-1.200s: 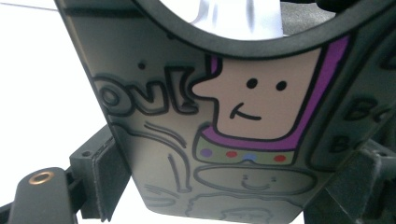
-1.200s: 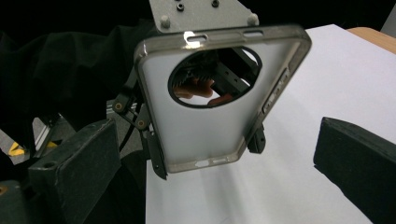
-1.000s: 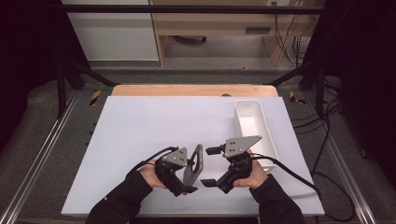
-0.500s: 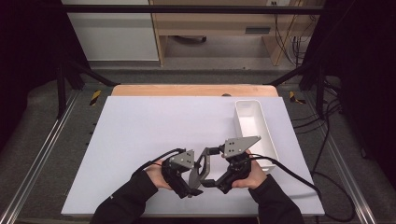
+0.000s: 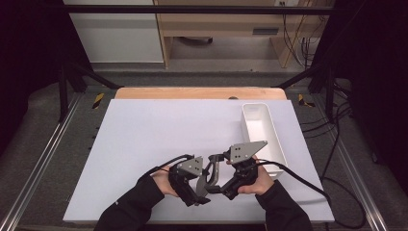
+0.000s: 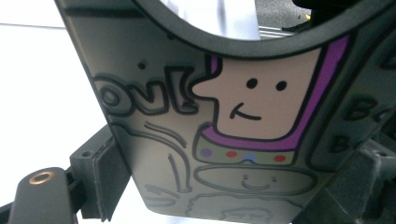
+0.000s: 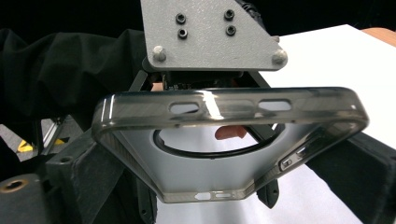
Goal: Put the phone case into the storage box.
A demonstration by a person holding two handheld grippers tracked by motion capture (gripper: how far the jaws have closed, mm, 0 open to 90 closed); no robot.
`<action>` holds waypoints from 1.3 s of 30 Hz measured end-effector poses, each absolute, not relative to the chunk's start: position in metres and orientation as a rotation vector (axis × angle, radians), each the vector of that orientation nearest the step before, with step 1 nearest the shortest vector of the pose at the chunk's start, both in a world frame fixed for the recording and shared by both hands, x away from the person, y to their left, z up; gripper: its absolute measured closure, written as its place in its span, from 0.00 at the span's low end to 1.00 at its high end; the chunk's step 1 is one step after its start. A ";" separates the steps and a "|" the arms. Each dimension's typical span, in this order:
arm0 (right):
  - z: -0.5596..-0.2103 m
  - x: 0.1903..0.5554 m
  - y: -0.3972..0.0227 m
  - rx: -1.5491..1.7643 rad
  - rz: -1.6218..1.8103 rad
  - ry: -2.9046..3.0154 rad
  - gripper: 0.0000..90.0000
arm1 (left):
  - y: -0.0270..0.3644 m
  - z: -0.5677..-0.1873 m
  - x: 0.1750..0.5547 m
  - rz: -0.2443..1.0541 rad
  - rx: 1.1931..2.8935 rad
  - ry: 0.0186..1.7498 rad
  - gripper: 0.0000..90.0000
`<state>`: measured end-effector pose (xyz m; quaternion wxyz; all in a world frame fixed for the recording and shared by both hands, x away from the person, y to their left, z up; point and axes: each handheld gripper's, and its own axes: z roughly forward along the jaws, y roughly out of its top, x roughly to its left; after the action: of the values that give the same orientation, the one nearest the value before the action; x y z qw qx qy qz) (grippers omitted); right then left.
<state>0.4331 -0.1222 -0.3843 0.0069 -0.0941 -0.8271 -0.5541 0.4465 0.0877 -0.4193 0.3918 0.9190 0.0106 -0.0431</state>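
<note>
Both grippers have closed in on each other since a second ago, meeting near the table's (image 5: 144, 125) front edge, left of the white bin (image 5: 262, 130). Left gripper (image 5: 199, 185) and right gripper (image 5: 216, 180) each pinch the smoky phone case (image 7: 224, 144); its cartoon print (image 6: 252, 107) reads roughly "ov!".

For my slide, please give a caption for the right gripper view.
Translucent grey phone case held between two handheld grippers, its open inner side facing the camera.

Phone case (image 6: 205, 140) — cartoon lettering, partly legible "ov!"
</note>
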 end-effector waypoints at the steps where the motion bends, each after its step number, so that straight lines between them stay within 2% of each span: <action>1: -0.384 0.433 -0.122 -0.291 -1.733 -2.587 0.09 | 0.088 -0.419 0.446 -0.108 2.334 0.026 0.13; 5: -0.384 0.433 -0.123 -0.281 -1.735 -2.588 0.12 | 0.088 -0.419 0.446 -0.106 2.335 0.023 0.13; 30: -0.384 0.432 -0.123 -0.274 -1.739 -2.593 0.14 | 0.090 -0.419 0.445 -0.085 2.329 0.011 0.12; 39: -0.380 0.433 -0.126 -0.302 -1.739 -2.594 0.14 | 0.105 -0.412 0.445 -0.031 2.317 0.064 0.04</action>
<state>0.4329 -0.1265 -0.3804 0.0019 -0.0961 -0.8267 -0.5543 0.4452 0.1050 -0.4116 0.4002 0.9160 0.0252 -0.0123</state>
